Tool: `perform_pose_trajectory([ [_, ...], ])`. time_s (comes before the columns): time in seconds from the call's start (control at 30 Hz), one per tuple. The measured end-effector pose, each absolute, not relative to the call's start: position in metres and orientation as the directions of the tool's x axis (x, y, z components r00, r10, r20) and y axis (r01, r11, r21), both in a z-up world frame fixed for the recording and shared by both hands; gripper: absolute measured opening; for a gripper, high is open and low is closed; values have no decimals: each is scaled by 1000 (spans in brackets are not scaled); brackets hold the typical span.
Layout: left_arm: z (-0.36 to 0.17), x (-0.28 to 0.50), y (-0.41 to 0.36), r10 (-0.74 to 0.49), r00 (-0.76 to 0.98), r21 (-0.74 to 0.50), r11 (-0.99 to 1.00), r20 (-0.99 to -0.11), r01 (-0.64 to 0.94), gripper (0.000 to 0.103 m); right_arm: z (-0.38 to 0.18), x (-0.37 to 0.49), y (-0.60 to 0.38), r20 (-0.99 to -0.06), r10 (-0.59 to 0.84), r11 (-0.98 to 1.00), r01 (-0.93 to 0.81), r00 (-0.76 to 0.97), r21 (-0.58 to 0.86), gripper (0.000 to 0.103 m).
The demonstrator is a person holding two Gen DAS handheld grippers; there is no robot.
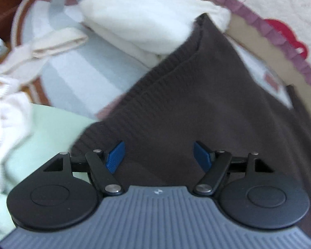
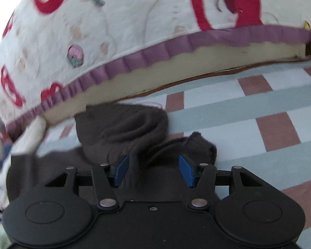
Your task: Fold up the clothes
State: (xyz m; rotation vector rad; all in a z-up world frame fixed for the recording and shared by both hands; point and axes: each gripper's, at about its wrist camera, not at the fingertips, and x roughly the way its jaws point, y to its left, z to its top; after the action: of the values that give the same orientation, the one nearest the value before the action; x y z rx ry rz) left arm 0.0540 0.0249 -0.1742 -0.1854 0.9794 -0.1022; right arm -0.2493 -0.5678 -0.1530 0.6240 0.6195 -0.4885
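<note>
Dark brown ribbed knit garment (image 1: 186, 95) spread on the pale blue, white and brick-red checked mat (image 2: 248, 108), beside the cream quilt with red prints and a purple frilled edge (image 2: 118, 31).

White folded cloth (image 1: 139, 27) touches its far corner. Its rumpled end (image 2: 126, 130) lies ahead of the right gripper (image 2: 154, 171); both that and the left gripper (image 1: 158, 157) stand spread over the knit, pinching nothing.

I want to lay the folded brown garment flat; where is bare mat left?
Free: checked blue-and-pink mat, right of the crumpled dark brown knit garment, below the purple-frilled quilt. Crowded: left side, with white folded cloth, cream sock, pale green cloth.
</note>
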Motion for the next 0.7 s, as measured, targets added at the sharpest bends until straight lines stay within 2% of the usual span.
perform_pose_trajectory([
  [0.1, -170, 46, 23, 24, 569, -26, 996, -822, -80, 78, -163, -249, -577, -718, -280, 664, 669, 637, 334, 66],
  [0.17, -174, 44, 24, 43, 562, -4, 997, -826, -82, 82, -179, -253, -594, -774, -280, 575, 745, 567, 338, 66],
  [0.27, -183, 44, 32, -121, 529, -177, 983, -840, -55, 84, -194, -261, -610, -796, -242, 488, 779, 555, 395, 66],
  [0.33, -187, 44, 34, -172, 532, -255, 963, -829, -85, 92, -201, -260, -614, -787, -207, 473, 763, 582, 439, 66],
  [0.43, -192, 49, 25, -192, 547, -265, 963, -815, -57, 92, -211, -250, -616, -766, -214, 497, 743, 606, 448, 70],
  [0.5, -194, 48, 14, -161, 568, -205, 979, -807, -14, 90, -215, -239, -612, -747, -258, 555, 727, 612, 404, 74],
  [0.57, -194, 43, 8, -123, 605, -146, 989, -787, 11, 82, -217, -222, -602, -735, -295, 653, 691, 610, 311, 71],
  [0.6, -194, 41, 6, -103, 623, -113, 993, -776, 23, 61, -217, -214, -597, -730, -309, 698, 667, 610, 262, 34],
  [0.63, -194, 38, 4, -84, 640, -80, 996, -764, 35, 26, -214, -208, -588, -730, -311, 743, 635, 609, 212, 18],
  [0.67, -190, 36, 2, -79, 658, -53, 997, -749, 60, 11, -208, -204, -579, -724, -324, 778, 607, 609, 163, 12],
  [0.7, -182, 33, 4, -95, 674, -64, 995, -733, 70, 10, -194, -209, -572, -693, -367, 780, 611, 620, 133, 10],
])
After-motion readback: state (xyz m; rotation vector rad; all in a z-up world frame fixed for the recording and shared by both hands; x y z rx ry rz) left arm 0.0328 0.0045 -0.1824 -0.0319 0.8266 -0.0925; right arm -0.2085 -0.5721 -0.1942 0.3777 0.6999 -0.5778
